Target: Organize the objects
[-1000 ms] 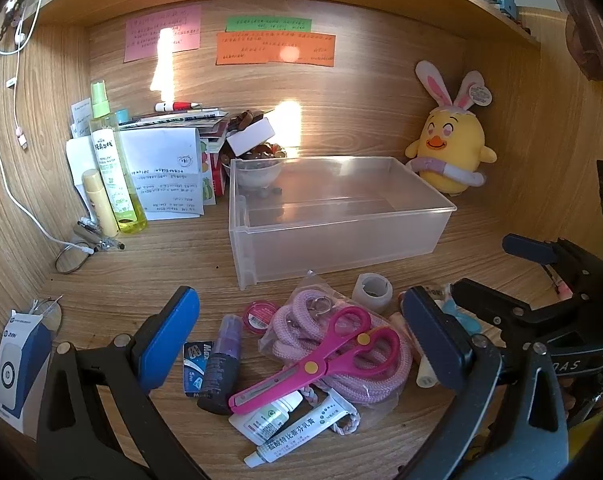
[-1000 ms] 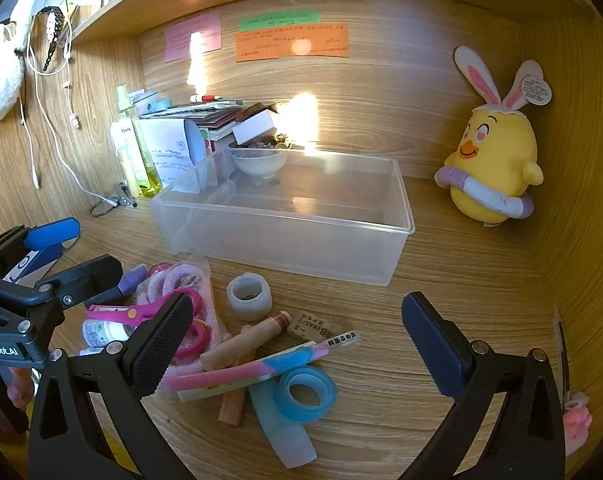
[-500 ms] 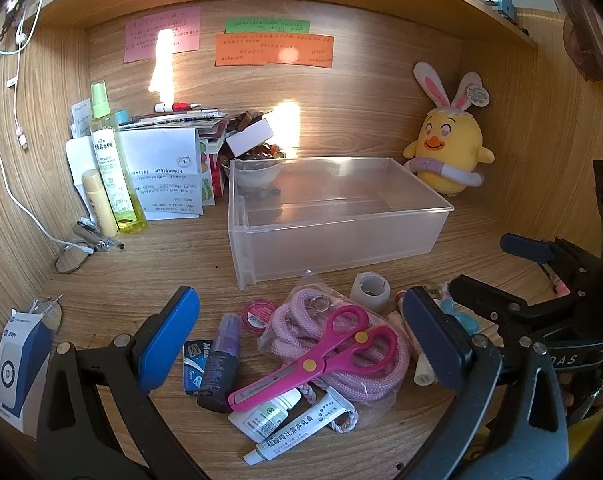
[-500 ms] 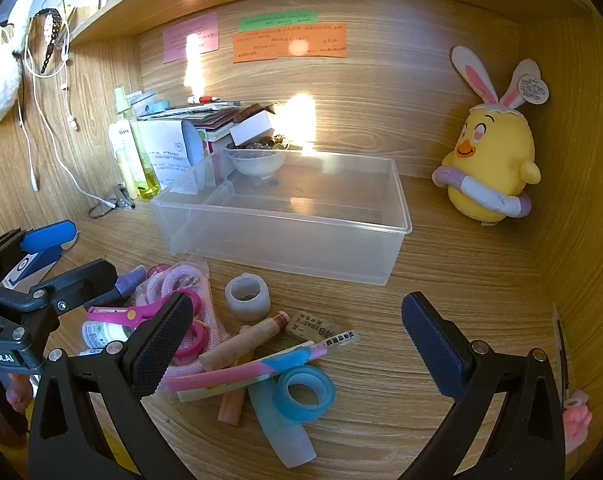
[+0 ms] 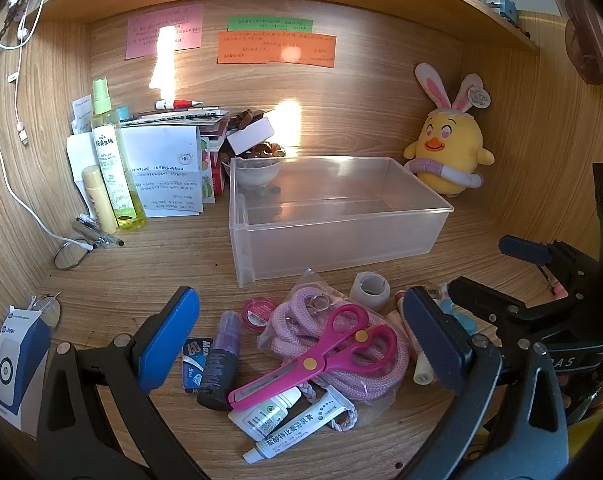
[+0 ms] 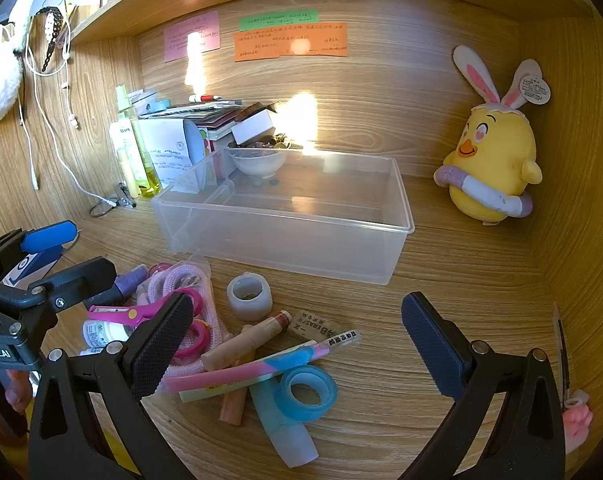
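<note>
An empty clear plastic box [image 5: 341, 236] [image 6: 293, 240] stands mid-desk. In front of it lies a pile: pink scissors [image 5: 317, 356] [image 6: 141, 312] on a bagged pink rope [image 5: 301, 320], ointment tubes [image 5: 297, 428], a purple spray bottle [image 5: 221, 360], a clear tape roll [image 5: 368, 289] [image 6: 248, 297], a blue tape roll [image 6: 306, 392], an eraser [image 6: 312, 325] and pens [image 6: 245, 368]. My left gripper [image 5: 301, 344] is open above the scissors. My right gripper [image 6: 297, 344] is open above the pens and tapes. Each gripper shows in the other's view.
A yellow plush chick [image 5: 449, 152] [image 6: 493, 160] sits at the back right. Bottles [image 5: 111, 160], papers, books and a small bowl [image 5: 257, 172] crowd the back left. A blue-white box [image 5: 17, 364] stands at the left edge. A shelf runs overhead; a cable hangs left.
Both grippers have barely shifted, with a slight drift of view. Nothing was picked up or moved.
</note>
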`<state>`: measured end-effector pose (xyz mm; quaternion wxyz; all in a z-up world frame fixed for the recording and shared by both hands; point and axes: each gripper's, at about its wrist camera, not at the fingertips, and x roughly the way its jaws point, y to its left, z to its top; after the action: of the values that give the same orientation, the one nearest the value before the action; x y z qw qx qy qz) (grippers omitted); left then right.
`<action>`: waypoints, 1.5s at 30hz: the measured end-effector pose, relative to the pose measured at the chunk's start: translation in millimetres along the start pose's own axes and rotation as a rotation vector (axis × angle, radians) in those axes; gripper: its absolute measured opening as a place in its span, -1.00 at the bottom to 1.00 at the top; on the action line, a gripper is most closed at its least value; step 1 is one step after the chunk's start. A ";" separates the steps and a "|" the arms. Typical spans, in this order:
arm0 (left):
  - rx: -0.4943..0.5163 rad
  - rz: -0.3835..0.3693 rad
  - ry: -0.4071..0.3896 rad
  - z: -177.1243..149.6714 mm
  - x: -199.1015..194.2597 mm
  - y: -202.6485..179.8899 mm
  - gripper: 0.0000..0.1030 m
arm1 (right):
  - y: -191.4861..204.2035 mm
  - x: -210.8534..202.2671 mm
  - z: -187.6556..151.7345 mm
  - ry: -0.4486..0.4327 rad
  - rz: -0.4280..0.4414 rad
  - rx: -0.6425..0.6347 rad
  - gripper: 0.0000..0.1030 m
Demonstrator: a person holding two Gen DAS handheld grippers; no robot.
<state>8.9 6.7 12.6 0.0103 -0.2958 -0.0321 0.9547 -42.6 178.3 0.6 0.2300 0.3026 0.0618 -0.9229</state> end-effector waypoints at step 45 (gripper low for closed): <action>-0.154 0.033 0.118 -17.0 10.3 76.5 0.04 | -30.7 -9.5 -9.4 0.014 0.006 0.051 0.29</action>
<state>10.0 -68.3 -12.3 -0.0261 -0.3519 -0.1000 0.9303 -45.1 211.6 -2.2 0.2247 0.3150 0.0387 -0.9213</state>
